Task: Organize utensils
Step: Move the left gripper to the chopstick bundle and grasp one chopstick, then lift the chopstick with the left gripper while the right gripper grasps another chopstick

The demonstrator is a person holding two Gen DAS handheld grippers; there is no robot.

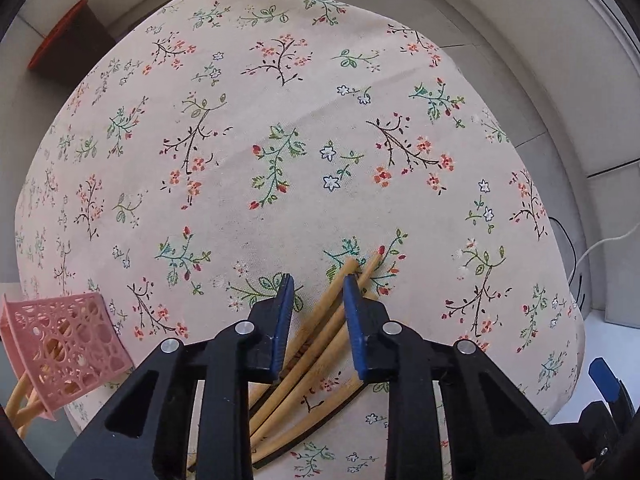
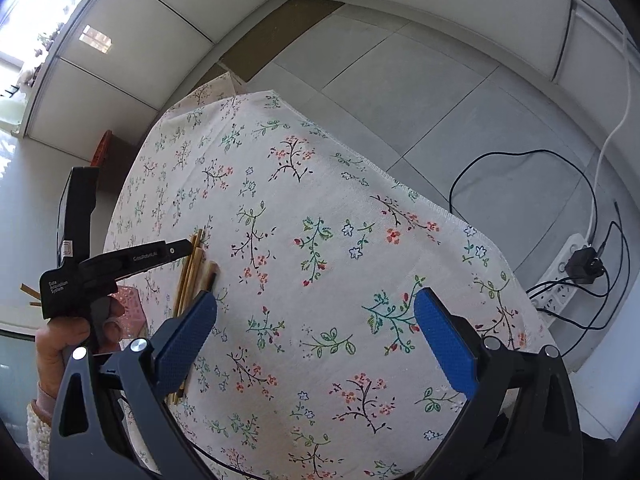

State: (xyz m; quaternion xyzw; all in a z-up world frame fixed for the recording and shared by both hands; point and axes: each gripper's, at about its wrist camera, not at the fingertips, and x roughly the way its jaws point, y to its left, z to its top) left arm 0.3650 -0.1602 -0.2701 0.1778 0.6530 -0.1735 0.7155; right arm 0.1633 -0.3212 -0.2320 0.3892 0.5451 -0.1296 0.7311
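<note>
Several wooden chopsticks [image 1: 320,344] lie in a loose bundle on the floral tablecloth [image 1: 280,120], together with a flat wooden piece with a dark edge [image 1: 328,412]. My left gripper [image 1: 317,280] points down over them. Its blue pads stand a narrow gap apart, astride the upper ends of the sticks; a strip of cloth shows between the left pad and the nearest stick. In the right wrist view the left gripper [image 2: 186,246], held by a hand [image 2: 68,336], hangs over the chopsticks [image 2: 194,268]. My right gripper [image 2: 316,294] is wide open above bare cloth.
A pink lattice basket [image 1: 68,344] with wooden sticks in it is at the table's left corner. The right gripper's blue pad [image 1: 604,376] shows at lower right. A power strip [image 2: 560,280] and cables lie on the floor. A dark box with an orange rim [image 1: 64,40] stands beyond the table.
</note>
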